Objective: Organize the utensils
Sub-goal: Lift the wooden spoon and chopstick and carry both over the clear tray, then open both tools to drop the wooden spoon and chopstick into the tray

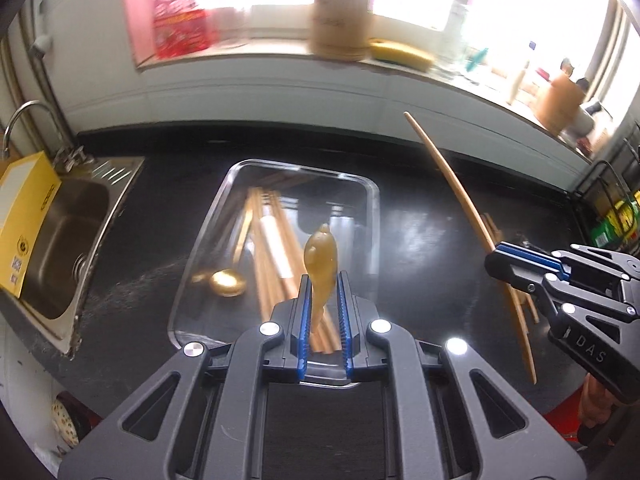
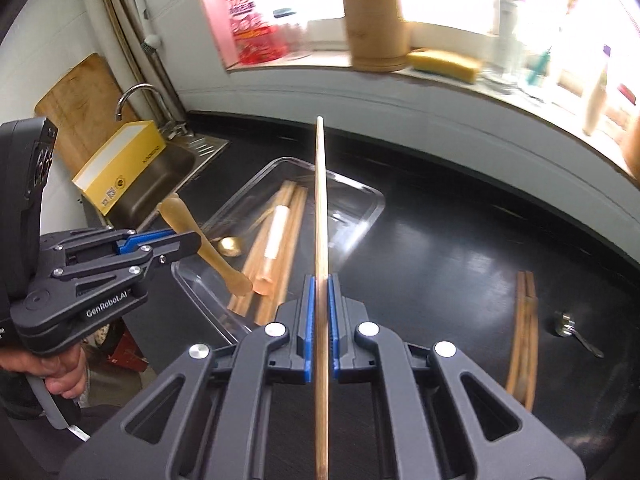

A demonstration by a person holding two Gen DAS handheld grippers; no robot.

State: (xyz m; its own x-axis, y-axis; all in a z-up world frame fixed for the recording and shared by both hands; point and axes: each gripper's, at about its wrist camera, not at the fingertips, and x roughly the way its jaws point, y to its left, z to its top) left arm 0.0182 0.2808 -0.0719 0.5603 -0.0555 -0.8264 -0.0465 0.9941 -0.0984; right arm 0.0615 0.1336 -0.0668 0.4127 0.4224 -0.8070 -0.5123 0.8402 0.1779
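A clear plastic tray (image 1: 362, 200) (image 2: 360, 200) lies on the black counter with several wooden chopsticks (image 1: 276, 252) (image 2: 288, 216) and a gold spoon (image 1: 226, 282) (image 2: 230, 246) in it. My left gripper (image 1: 323, 280) (image 2: 188, 242) is shut on a translucent amber utensil (image 1: 320, 256) (image 2: 188, 216) and holds it above the tray's near end. My right gripper (image 2: 321, 280) (image 1: 502, 262) is shut on a long wooden chopstick (image 2: 320, 200) (image 1: 456, 192), right of the tray. More chopsticks (image 2: 524, 332) and a metal spoon (image 2: 568, 326) lie on the counter at right.
A steel sink (image 1: 68, 224) with a faucet and a yellow box (image 1: 24, 216) (image 2: 120, 168) is at the left. A cutting board (image 2: 76, 100) leans behind it. The window sill holds a wooden canister (image 1: 340, 16) (image 2: 374, 28), a yellow sponge (image 2: 448, 64) and bottles.
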